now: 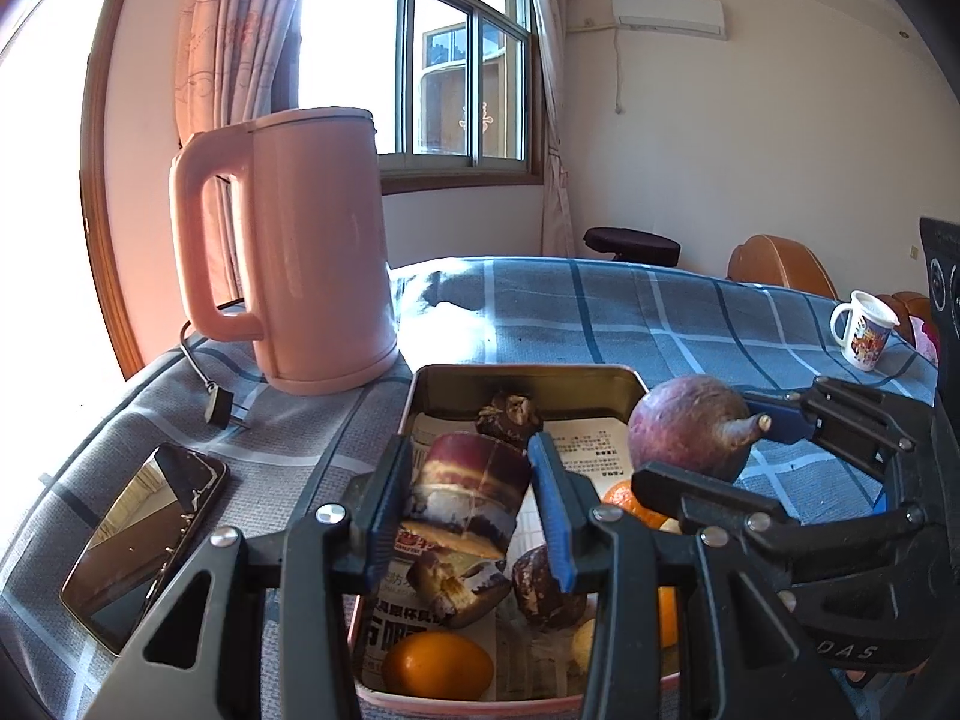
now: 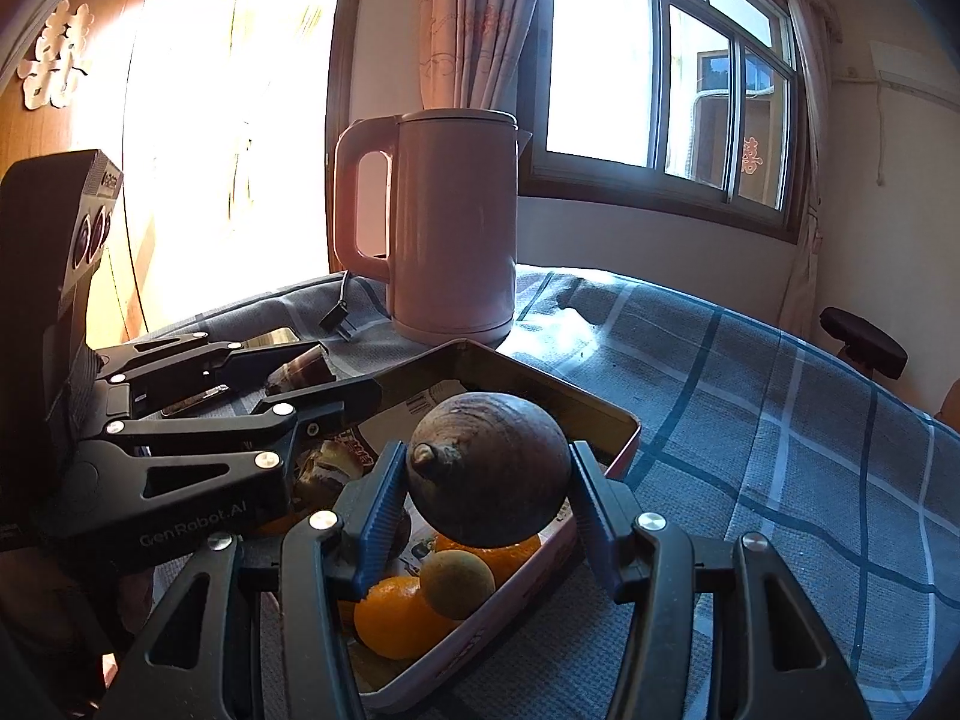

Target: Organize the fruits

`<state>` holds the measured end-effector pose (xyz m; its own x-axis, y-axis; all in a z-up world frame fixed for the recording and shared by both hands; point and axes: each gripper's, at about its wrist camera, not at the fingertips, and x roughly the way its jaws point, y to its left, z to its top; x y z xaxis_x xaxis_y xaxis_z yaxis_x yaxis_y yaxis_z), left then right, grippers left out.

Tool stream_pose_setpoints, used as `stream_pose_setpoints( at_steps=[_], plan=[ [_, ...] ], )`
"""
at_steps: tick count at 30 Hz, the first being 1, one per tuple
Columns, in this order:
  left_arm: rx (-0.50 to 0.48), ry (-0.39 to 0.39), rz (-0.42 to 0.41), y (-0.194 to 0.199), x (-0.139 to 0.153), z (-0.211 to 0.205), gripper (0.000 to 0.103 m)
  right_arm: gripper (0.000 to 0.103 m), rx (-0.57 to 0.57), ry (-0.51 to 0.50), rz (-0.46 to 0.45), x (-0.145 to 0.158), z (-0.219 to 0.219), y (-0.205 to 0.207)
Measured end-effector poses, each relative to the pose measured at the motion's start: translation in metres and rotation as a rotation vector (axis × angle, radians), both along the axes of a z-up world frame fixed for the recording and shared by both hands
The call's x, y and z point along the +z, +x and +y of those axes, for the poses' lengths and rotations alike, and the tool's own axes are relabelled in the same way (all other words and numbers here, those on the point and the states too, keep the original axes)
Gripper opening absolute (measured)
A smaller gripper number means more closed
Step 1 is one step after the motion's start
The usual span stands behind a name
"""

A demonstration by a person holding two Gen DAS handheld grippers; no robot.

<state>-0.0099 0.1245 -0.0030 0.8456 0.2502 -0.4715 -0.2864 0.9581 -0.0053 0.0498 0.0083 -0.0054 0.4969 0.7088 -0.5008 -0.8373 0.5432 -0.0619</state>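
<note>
Blown-out daylight from the window (image 1: 414,60) backlights everything; fisheye edges curve darkly.

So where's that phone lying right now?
The phone lies flat on the checked tablecloth, at the lower left of the left wrist view, beside the metal tin and in front of the pink kettle.

A tin (image 1: 528,381) sat on the table before a kettle (image 1: 300,252); a phone (image 1: 144,540) lay to its left.

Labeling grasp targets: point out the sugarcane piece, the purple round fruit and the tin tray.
sugarcane piece (image 1: 465,495), left wrist view, banded middle.
purple round fruit (image 2: 489,468), right wrist view, centre of skin.
tin tray (image 1: 522,381), left wrist view, far inner wall.
</note>
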Motion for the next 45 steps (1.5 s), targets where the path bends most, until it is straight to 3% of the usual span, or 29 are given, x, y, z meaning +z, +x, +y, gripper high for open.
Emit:
stream_pose_setpoints(
  at_steps=[13,14,17,19,24,32,40,45],
  plan=[
    [0.01,0.003,0.034,-0.001,-0.002,0.004,0.043,0.055,0.04,-0.06,0.06,-0.012,0.015,0.004],
    [0.013,0.005,0.034,-0.002,-0.002,0.004,0.044,0.056,0.045,-0.062,0.063,-0.012,0.015,0.004],
    [0.029,0.012,0.026,-0.006,-0.001,0.004,0.055,0.072,0.047,-0.068,0.046,-0.012,0.016,0.0],
    [0.022,0.009,0.018,-0.008,0.0,0.004,0.058,0.072,0.052,-0.062,0.042,-0.012,0.015,-0.002],
    [0.022,0.017,-0.02,-0.015,0.007,-0.001,0.075,0.072,0.031,-0.04,0.039,-0.009,0.007,-0.004],
    [0.013,0.009,-0.086,-0.025,0.021,-0.008,0.078,0.073,-0.088,0.018,0.004,0.002,-0.031,-0.001],
    [-0.001,0.022,-0.091,-0.024,0.023,-0.02,0.079,0.077,-0.161,0.043,-0.052,0.016,-0.056,-0.001],
    [0.002,0.026,-0.096,-0.023,0.024,-0.025,0.088,0.08,-0.19,0.047,-0.069,0.017,-0.067,-0.004]
  ],
)
